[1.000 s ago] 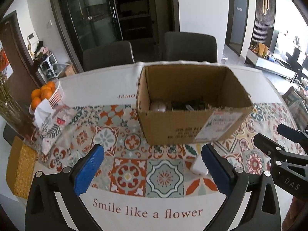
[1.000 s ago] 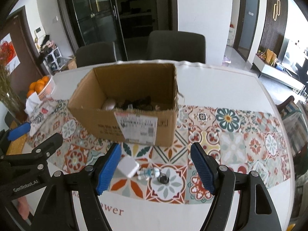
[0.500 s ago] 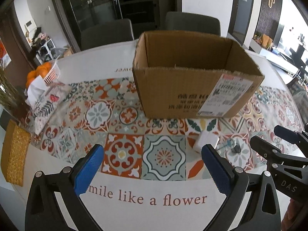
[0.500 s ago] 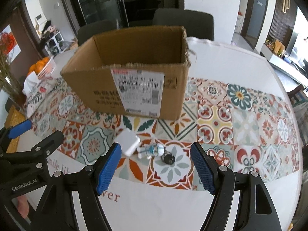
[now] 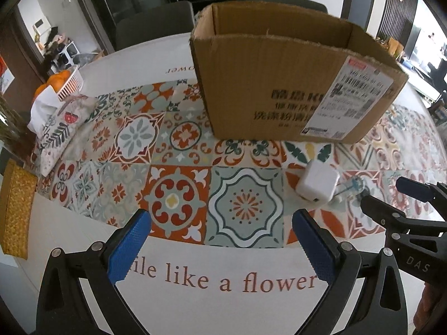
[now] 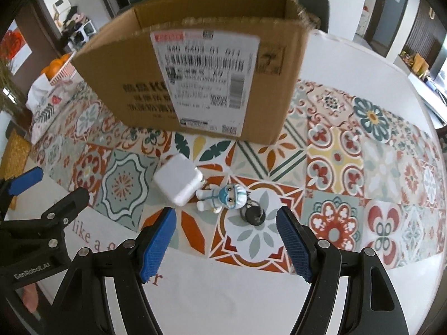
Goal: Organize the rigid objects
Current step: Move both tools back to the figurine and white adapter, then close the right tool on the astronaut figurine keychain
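A white charger block lies on the tiled tablecloth, in front of an open cardboard box. A small figurine keychain with a blue mask and a dark round tag lies touching the charger's right side. My right gripper is open and empty, low over the cloth just short of the figurine. My left gripper is open and empty, left of the charger. The box stands behind; its inside is hidden.
A basket of oranges, a patterned tissue pouch and a yellow woven mat sit at the table's left. Dark chairs stand behind the table. The tablecloth's white border with lettering lies under both grippers.
Both grippers have dropped lower and moved closer to the table. The box's inside has gone out of view. The charger and figurine now sit nearer the right gripper.
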### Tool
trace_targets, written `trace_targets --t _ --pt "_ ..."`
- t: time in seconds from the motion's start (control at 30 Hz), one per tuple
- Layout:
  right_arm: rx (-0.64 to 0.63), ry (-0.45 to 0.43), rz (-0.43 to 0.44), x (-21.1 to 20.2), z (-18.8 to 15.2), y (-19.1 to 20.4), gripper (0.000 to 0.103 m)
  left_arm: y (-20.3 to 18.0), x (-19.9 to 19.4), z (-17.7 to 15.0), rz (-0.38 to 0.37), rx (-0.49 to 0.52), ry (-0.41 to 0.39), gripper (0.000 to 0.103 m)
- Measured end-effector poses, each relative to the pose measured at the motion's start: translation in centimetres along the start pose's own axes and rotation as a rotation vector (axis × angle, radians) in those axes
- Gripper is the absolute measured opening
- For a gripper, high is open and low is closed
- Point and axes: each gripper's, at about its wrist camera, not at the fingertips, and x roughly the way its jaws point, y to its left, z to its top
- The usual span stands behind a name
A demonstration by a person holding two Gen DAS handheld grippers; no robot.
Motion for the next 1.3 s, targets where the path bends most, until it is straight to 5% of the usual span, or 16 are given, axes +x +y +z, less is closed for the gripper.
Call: trace_targets --t 0.8,1.3 --pt "-0.06 0.093 0.005 6.6 0.8 0.8 0.064 0.3 4.5 -0.4 0.036 -0.037 0.094 0.103" --pt "-0.023 0.032 0.012 4.9 -0.7 -0.9 0.056 -1.2 4.4 -0.1 0.006 0.01 0.084 0.102"
